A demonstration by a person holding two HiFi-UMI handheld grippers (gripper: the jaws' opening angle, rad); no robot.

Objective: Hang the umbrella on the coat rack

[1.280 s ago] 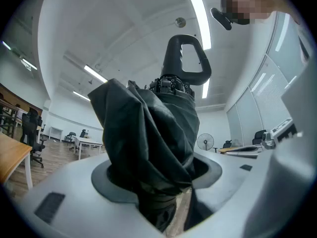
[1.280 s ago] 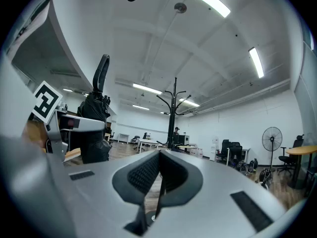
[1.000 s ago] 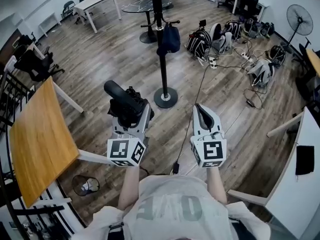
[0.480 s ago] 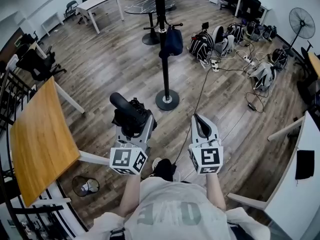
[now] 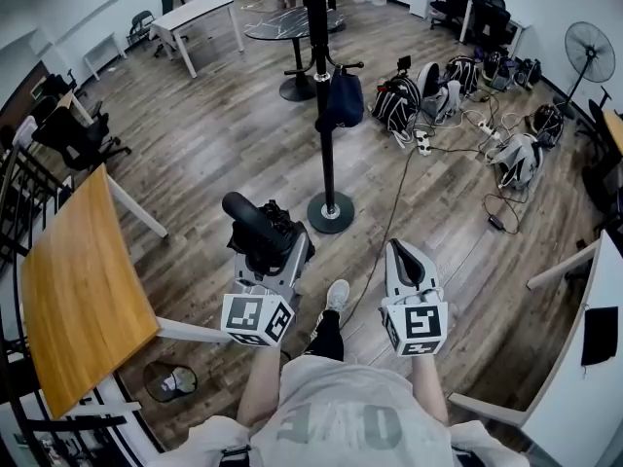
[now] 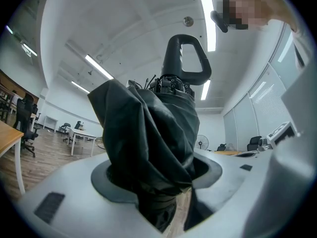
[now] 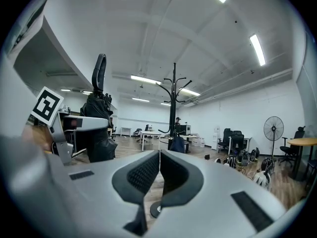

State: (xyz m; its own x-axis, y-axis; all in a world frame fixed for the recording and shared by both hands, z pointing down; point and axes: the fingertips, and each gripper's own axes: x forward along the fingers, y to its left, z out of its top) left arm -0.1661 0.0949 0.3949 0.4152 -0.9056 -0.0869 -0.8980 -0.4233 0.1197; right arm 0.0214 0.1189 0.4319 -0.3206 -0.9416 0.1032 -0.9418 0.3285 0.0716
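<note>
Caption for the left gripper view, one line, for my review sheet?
Left gripper shut on a folded black umbrella, its loop handle pointing up.

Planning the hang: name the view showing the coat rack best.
Right gripper view: the coat rack stands side-on, curved top hooks clear. Head view shows pole and base from above, top cut off. Left gripper view: the umbrella fills it; no rack.

floor (image 5: 195, 154): wood planks, pretty cluttered | middle: coat rack (image 5: 327, 163) standing on its round base | right of it: bags (image 5: 399, 100) and a power strip (image 5: 424, 142) | far right: fan (image 5: 587, 47) | near left: wooden table (image 5: 78, 290) on white legs, trash bin (image 5: 170, 382) near it
</note>
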